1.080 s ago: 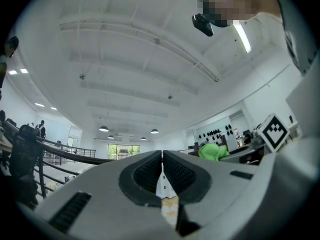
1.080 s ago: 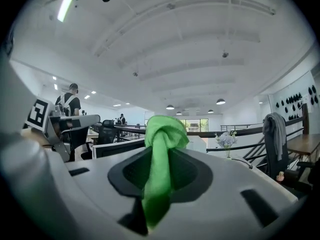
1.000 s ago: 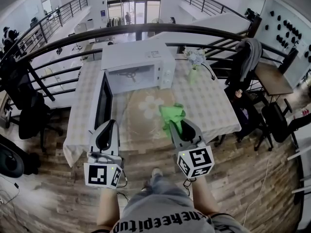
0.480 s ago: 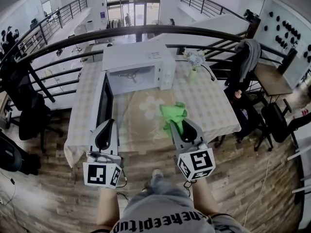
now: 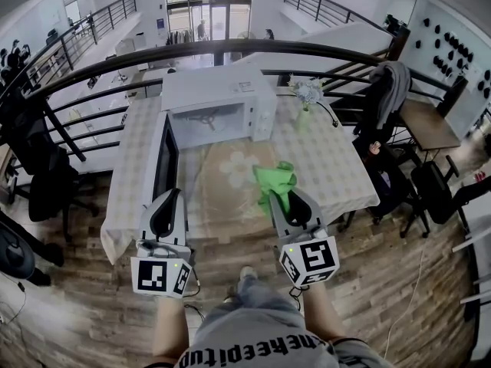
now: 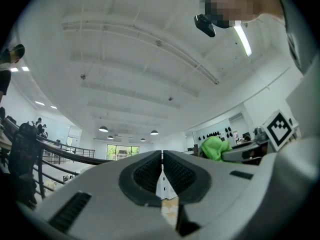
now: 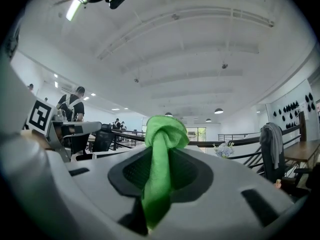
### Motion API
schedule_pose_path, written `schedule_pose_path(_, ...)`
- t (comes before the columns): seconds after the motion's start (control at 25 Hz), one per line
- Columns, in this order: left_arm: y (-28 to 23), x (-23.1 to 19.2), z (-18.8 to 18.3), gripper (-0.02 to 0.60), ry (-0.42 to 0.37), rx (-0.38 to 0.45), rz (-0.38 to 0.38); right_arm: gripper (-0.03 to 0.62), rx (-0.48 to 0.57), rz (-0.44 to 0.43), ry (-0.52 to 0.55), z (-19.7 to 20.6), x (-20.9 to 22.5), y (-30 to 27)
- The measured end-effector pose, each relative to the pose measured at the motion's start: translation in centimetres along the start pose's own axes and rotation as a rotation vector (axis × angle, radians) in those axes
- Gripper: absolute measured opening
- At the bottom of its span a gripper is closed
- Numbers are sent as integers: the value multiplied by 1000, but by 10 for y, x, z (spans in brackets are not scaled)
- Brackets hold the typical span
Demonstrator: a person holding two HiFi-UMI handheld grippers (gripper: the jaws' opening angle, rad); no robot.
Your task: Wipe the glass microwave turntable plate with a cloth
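Observation:
The glass turntable plate (image 5: 224, 181) lies flat on the checked tablecloth in front of the white microwave (image 5: 219, 104), whose door (image 5: 163, 161) hangs open to the left. My right gripper (image 5: 281, 195) is shut on a bunched green cloth (image 5: 274, 179), held above the plate's right edge. That cloth (image 7: 161, 151) fills the closed jaws in the right gripper view. My left gripper (image 5: 172, 196) hovers near the table's front left, beside the door, jaws shut with nothing between them. From the left gripper (image 6: 162, 171) the cloth (image 6: 215, 147) shows at right.
A small vase of flowers (image 5: 308, 93) stands at the table's back right. A chair with a grey jacket (image 5: 393, 89) is beyond the right edge, and a dark railing (image 5: 230, 50) runs behind the table. An office chair (image 5: 46, 186) sits left.

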State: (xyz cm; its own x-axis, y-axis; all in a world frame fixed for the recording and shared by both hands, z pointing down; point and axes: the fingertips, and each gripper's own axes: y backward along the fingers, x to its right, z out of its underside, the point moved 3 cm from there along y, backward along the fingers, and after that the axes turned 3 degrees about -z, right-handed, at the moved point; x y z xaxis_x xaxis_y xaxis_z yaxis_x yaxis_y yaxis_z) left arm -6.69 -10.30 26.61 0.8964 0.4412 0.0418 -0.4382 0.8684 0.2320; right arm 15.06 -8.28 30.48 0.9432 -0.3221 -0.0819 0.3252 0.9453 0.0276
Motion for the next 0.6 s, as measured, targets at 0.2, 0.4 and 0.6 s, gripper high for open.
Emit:
schedule_pose_path(0.2,1,1,-1,12,1,-1,7,94,-2,2,-5,0,0,1)
schedule_pose_path(0.4,1,0,-2,12,-3,-2,5,94,5,-2,-10,-1,-1,0)
schedule_pose_path(0.6,2,-1,-1,12,-3,-5,1,94,10,-7,-7,-2,-2,-1)
